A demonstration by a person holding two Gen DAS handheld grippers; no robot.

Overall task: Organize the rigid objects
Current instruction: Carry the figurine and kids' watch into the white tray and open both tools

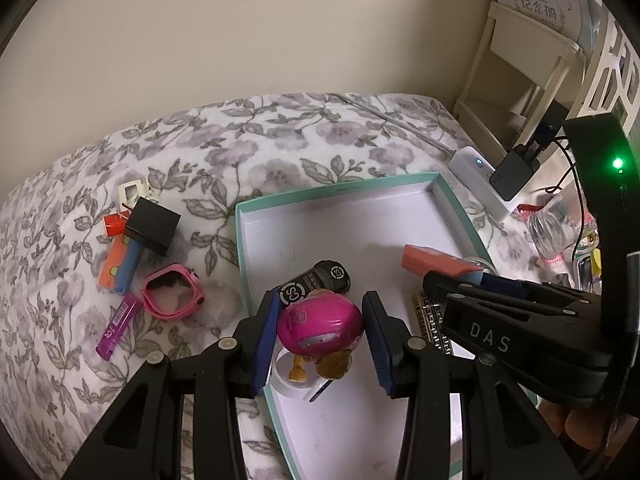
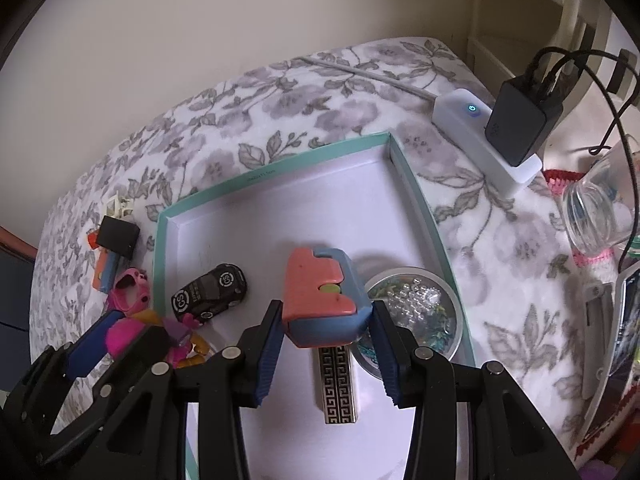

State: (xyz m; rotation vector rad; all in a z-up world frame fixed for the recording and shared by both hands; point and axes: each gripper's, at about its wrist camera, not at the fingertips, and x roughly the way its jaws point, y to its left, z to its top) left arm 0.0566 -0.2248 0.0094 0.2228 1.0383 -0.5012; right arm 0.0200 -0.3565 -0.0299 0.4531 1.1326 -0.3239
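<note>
A teal-rimmed white tray lies on the flowered bedspread. My left gripper is shut on a pink toy figure with brown legs, held over the tray's near left part; the figure also shows in the right wrist view. My right gripper is shut on a salmon-and-blue block above the tray; the block also shows in the left wrist view. A black toy car lies in the tray.
In the tray are a patterned bar and a round tin of beads. Left of the tray lie a pink watch, a black cube, an orange-and-blue block and a purple tube. A white power strip and a jar sit at the right.
</note>
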